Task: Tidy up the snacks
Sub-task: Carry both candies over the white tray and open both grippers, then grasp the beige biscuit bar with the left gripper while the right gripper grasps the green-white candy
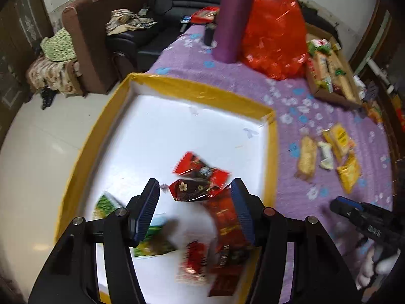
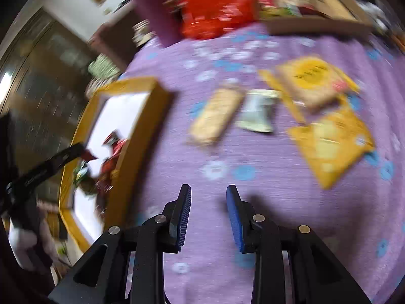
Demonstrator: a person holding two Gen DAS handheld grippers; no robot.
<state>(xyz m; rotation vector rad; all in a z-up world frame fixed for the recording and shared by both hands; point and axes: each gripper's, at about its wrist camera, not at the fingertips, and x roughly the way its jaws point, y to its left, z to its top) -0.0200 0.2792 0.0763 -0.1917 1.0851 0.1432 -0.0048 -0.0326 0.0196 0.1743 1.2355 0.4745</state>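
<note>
- Your left gripper [image 1: 195,190] hovers over the white tray with the yellow rim [image 1: 272,152]; its fingers are spread, nothing pinched between them.
- Below those fingers, red and dark wrapped snack packets [image 1: 200,177] lie in the tray's near right part, with a green packet [image 1: 106,202] at the near left.
- Your right gripper [image 2: 208,192] hangs over the purple flowered cloth on the bench [image 2: 227,152], fingers apart and empty.
- Farther out from it lie a pale oblong biscuit packet [image 2: 215,116], a small white packet [image 2: 258,111] just right of that, and two yellow packets [image 2: 329,141] at the far right, all outside the tray.
- At the far end of the bench stand a tall purple bottle [image 1: 234,17], a red plastic bag [image 1: 276,30] and a cardboard box of snacks [image 1: 331,76].
</note>
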